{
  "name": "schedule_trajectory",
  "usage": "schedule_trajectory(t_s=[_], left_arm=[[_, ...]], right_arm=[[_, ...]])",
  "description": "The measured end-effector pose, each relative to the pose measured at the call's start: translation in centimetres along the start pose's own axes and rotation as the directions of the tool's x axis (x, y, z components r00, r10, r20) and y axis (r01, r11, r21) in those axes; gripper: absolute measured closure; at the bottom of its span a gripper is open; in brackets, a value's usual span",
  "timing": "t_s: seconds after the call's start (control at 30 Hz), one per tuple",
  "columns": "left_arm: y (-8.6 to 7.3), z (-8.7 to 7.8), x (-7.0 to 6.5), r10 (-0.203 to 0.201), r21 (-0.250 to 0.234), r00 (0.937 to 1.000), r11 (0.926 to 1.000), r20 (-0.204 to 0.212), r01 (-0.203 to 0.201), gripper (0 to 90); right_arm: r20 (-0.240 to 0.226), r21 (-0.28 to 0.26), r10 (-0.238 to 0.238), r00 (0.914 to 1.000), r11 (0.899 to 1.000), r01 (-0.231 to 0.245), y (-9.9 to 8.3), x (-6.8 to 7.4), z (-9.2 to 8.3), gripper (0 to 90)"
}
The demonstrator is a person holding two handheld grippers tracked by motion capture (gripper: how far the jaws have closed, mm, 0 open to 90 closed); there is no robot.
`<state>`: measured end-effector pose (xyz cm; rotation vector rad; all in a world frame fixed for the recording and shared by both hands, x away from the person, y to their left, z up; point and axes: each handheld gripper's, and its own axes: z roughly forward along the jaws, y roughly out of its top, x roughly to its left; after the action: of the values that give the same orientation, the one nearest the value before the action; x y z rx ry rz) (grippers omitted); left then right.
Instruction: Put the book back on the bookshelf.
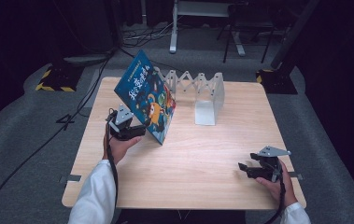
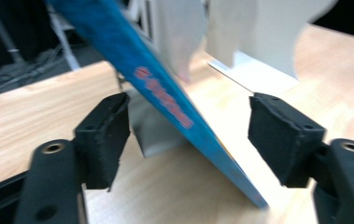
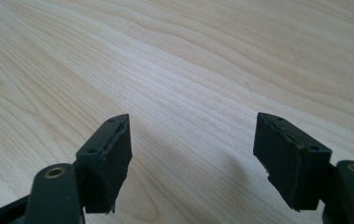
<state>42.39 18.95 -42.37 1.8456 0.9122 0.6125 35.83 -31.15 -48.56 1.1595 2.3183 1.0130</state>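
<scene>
Near the back left of the counter [image 1: 202,158], a blue picture book [image 1: 147,98] stood tilted on its lower edge, its top leaning away toward the white folding book rack [image 1: 201,93] behind it. Its cover faced the person and carried large white characters across the upper half, with cartoon figures in orange and green below; a thin line of smaller print ran along the top edge, too small to read. In the left gripper view the book [image 2: 165,100] ran slantwise between the two black jaws, with red lettering along its edge, blurred beyond reading.

The left gripper [image 1: 135,130] sat at the book's lower left corner, held up off the counter in the person's left hand [image 1: 118,145]. Its jaws stood well apart, released: in its own view the left gripper [image 2: 188,123] had clear space between each pad and the book, so neither pad pressed on it.

Well apart from the book, at the front right of the counter, the right gripper [image 1: 247,169] lay low in the person's right hand [image 1: 272,186], pointing left. In its own view the right gripper [image 3: 191,140] was wide open over bare wood grain, holding and touching nothing.
</scene>
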Motion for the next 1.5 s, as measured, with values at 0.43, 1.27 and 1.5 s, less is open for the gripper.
schedule_trajectory(t_s=[0.43, 1.27, 1.5], left_arm=[[-0.1, -2.5, -0.9, 0.069, 0.087, 0.9960, 0.9935, 0.058, -0.074, 19.4], [-6.4, -7.0, -3.1, 0.267, 0.295, 0.9619, 0.9159, 0.057, -0.272, 18.3], [-8.4, -8.0, -3.0, 0.240, 0.318, 0.9693, 0.9158, 0.056, -0.245, 17.6]], right_arm=[[0.013, -0.023, -0.060, 0.9981, 0.998, 0.060, 2.2, 0.7, -1.2, 26.8], [0.079, -0.001, -0.091, 0.9927, 0.996, 0.092, -0.2, 0.6, -3.1, 25.3], [0.094, 0.004, -0.096, 0.9910, 0.995, 0.096, -1.6, 0.1, -3.7, 25.4]])
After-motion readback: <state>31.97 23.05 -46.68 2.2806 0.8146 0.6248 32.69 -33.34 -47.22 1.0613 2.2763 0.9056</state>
